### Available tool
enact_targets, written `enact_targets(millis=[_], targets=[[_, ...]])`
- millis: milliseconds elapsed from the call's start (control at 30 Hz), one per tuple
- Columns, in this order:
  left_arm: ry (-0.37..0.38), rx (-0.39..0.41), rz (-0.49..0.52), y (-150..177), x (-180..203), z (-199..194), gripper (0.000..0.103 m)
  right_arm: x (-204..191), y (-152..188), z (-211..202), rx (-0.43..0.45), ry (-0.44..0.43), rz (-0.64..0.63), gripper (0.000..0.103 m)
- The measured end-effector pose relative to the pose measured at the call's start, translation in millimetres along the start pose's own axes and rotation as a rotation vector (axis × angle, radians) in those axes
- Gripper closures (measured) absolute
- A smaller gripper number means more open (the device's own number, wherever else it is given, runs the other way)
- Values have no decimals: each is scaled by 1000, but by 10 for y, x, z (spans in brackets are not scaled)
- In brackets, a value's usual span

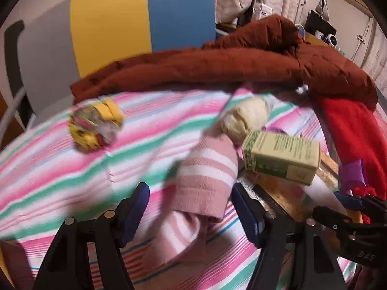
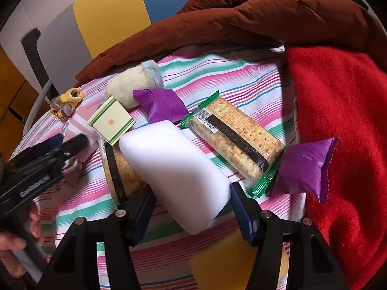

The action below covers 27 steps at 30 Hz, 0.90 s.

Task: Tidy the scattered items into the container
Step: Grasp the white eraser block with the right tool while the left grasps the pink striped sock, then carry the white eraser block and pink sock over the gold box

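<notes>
My left gripper [image 1: 191, 207] is open with a pink striped sock [image 1: 205, 176] between its fingers on the striped cloth [image 1: 60, 174]; it also shows in the right wrist view [image 2: 58, 145]. My right gripper [image 2: 191, 207] is open around a white foam block [image 2: 174, 169], fingers at its sides. Scattered nearby lie a green-striped box [image 2: 111, 123], a cracker packet [image 2: 234, 137], a second cracker packet [image 2: 121, 174] under the block, two purple pouches [image 2: 162, 104] [image 2: 307, 166], a cream rolled sock [image 2: 130, 84] and a yellow patterned sock ball [image 2: 65, 104]. No container shows.
A brown padded jacket [image 2: 241, 19] lies along the far edge and a red blanket [image 2: 343, 120] covers the right side. A yellow and blue panel [image 1: 145, 17] stands behind. A yellow object [image 2: 217, 263] sits below my right gripper.
</notes>
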<state>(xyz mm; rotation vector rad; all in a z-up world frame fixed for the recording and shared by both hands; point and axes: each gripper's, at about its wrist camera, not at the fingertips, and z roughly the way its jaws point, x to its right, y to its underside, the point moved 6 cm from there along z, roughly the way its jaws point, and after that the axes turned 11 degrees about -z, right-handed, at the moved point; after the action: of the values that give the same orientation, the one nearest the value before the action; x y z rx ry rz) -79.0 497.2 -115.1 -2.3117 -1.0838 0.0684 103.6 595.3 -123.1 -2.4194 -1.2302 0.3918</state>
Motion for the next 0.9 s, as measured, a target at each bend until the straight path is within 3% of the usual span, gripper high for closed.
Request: enact_targets(millis=[33,67,100,267,400,700,900], targets=[[23,-22,3,47,12,46,41,-1,-2,-1,1,-2,2,41],[19,5,27,88,15,47,47,5,-3,-3,3,-4,5,41],[-1,46,55,117,14,22,60,26,-22,25,4,-7,8,41],[10,112,85,231,-69,-68,76,29,-27,-20,28,-4,14,41],[9,149,63,375,-179,-227,77,22,-44,-70,49,-5,12,41],[71,165,-119,652,-393,-595,78,75,-84,-201,108,-26,45,42],[82,166,-163,858,-458,-748,78,-7,-127,-332,171,-60,26,42]])
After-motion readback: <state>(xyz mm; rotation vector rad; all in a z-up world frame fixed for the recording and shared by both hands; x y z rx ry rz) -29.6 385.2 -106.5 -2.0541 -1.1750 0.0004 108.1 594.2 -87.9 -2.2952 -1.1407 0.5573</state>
